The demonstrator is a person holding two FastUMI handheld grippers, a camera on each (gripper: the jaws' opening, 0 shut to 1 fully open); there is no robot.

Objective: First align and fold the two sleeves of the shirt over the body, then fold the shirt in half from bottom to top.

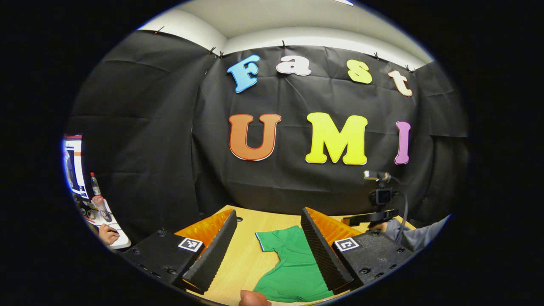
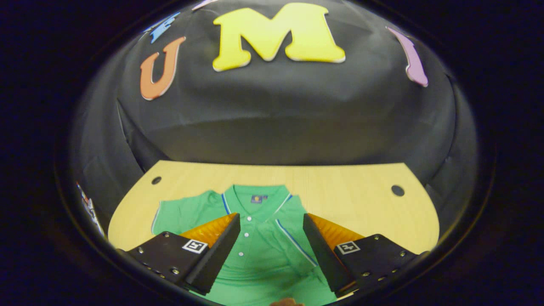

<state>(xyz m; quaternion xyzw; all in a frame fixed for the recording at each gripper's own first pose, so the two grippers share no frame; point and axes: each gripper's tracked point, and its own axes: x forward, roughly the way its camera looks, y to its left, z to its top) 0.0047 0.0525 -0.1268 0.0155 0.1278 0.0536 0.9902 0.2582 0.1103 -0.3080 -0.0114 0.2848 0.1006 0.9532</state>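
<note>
The flat, light wooden counter lies below both claws. The green polo shirt with blue trim lies flat on it, under the right claw. The left claw hangs above one sleeve. Both claws are spread apart, holding nothing.

Even, soft overhead light in both views, no hard glare. The left gripper view is crisp beyond the fingers; the right gripper view is dimmer, and softer toward its rim. Fisheye bending curves the table edge ahead of the jaws. Faint shadows lie under the shirt between them.
</note>
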